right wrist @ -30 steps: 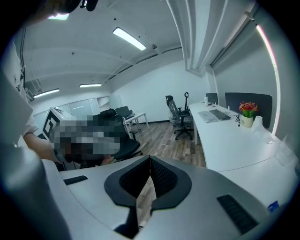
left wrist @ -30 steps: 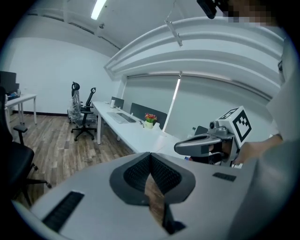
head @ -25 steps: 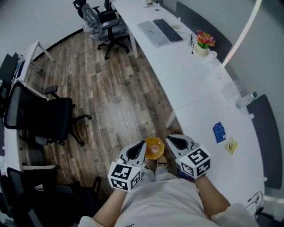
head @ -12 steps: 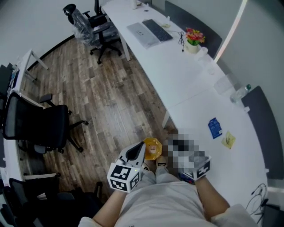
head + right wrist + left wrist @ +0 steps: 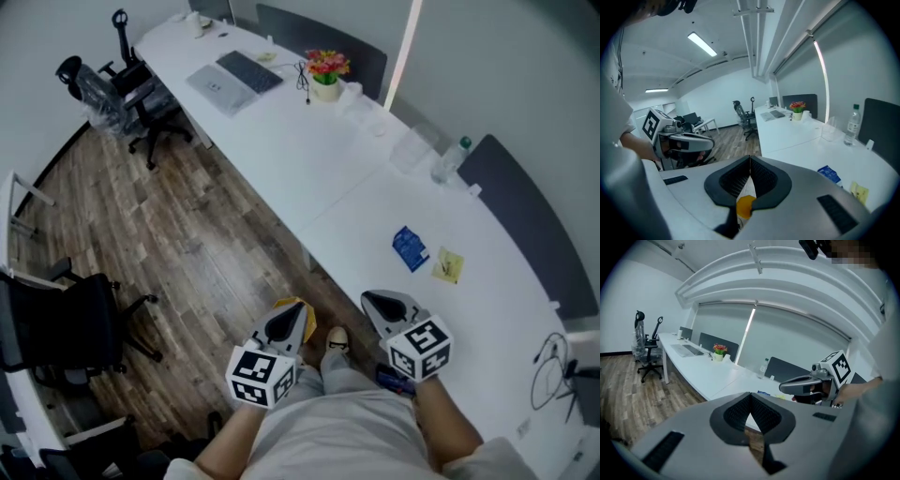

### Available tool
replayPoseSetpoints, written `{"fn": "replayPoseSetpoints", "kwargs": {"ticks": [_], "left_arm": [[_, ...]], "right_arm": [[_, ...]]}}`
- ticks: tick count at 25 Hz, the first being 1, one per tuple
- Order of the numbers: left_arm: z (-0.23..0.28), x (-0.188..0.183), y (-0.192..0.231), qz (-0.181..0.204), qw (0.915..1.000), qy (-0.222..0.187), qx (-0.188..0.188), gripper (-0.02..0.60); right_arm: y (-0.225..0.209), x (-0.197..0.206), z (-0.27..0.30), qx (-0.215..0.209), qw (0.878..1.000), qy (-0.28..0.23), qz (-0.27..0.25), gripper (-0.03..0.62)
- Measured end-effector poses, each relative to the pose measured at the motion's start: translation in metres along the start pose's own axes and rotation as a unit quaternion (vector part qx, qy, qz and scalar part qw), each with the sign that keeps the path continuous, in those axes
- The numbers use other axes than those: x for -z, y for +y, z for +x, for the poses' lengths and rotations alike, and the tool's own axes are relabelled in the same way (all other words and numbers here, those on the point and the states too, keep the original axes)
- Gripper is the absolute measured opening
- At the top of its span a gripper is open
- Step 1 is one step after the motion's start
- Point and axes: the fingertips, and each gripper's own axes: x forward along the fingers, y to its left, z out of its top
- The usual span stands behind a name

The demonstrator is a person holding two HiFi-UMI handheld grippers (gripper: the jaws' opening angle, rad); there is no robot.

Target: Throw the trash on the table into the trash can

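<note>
Empty, jaws together: left hand-held gripper (image 5: 292,316) and right hand-held gripper (image 5: 375,302), close to the person.
A yellow trash can (image 5: 308,322) sits under the left one. The blue packet (image 5: 410,248) and yellow scrap (image 5: 448,266) lie farther off on the desk (image 5: 281,159); reaching with shut jaws would likely shove them away.

You're in a plain pale grey short-sleeved tee (image 5: 328,433) and grey trousers (image 5: 349,377), plus a tan shoe (image 5: 335,341) with dark markings on top. The smooth grey plastic left gripper (image 5: 300,307) and its twin, the grey plastic right gripper (image 5: 368,298), both have shells that taper to a beak-like point. Each one has a white cube (image 5: 262,375) at the back, printed with black square markers. The insides of the jaws are lined with black ridged pads (image 5: 735,412), and there are dark rectangular slots (image 5: 664,450) on the shells.
</note>
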Motion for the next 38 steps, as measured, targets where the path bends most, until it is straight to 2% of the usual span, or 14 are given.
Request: {"fn": "replayPoseSetpoints", "kwargs": {"ticks": [7,12,18,24,28,29,31,38], "left_arm": [[0.047,-0.005,-0.038,0.022,0.9982,0.023,0.052,0.002],[0.077,-0.009,-0.063,0.037,0.9954,0.036,0.082,0.002],[0.104,-0.009,-0.083,0.044,0.9923,0.051,0.104,0.0],[0.125,-0.006,-0.097,0.051,0.9893,0.07,0.118,0.002],[0.136,-0.005,-0.097,0.056,0.9884,0.078,0.117,0.002],[0.139,-0.004,-0.096,0.057,0.9883,0.08,0.117,0.002],[0.145,0.0,-0.096,0.057,0.9879,0.086,0.116,0.002],[0.164,0.017,-0.093,0.053,0.9855,0.115,0.113,0.002]], "right_arm": [[-0.085,0.012,-0.055,0.103,0.993,-0.024,0.045,0.032],[-0.123,0.025,-0.085,0.146,0.987,-0.029,0.067,0.032],[-0.16,0.047,-0.104,0.194,0.978,-0.015,0.077,0.034],[-0.214,0.08,-0.119,0.26,0.962,0.015,0.078,0.036],[-0.244,0.1,-0.119,0.279,0.956,0.019,0.093,0.043],[-0.25,0.104,-0.116,0.281,0.955,0.021,0.097,0.06],[-0.264,0.113,-0.109,0.285,0.953,0.033,0.097,0.136],[-0.302,0.153,-0.083,0.29,0.949,0.109,0.061,0.203]]}}
